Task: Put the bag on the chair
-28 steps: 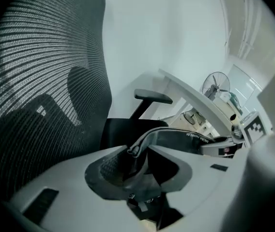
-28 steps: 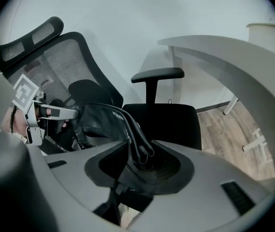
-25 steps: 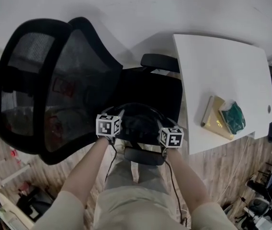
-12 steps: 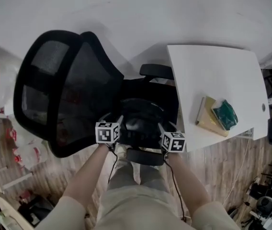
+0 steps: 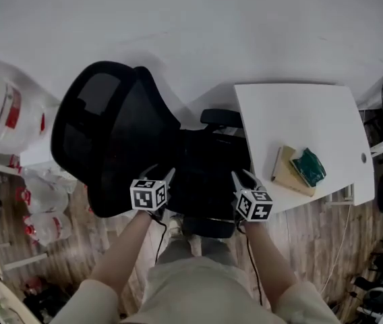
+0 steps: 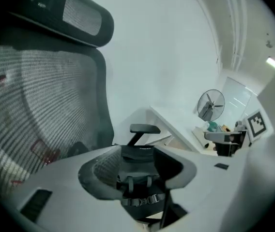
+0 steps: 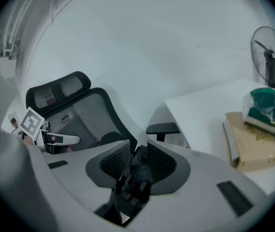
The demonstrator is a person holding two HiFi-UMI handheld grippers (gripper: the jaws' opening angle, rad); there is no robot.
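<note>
The black fabric bag is set on the seat of the black mesh office chair. Above it, the left tool, just opened wide, and the right tool, just partly closed, are seen empty.

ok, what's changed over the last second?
Both grippers have lifted off the bag. The left gripper has just been opening its jaws wide and the right gripper closing its partway, with nothing between either pair. The bag stays on the chair. The white table and book are unchanged.
</note>
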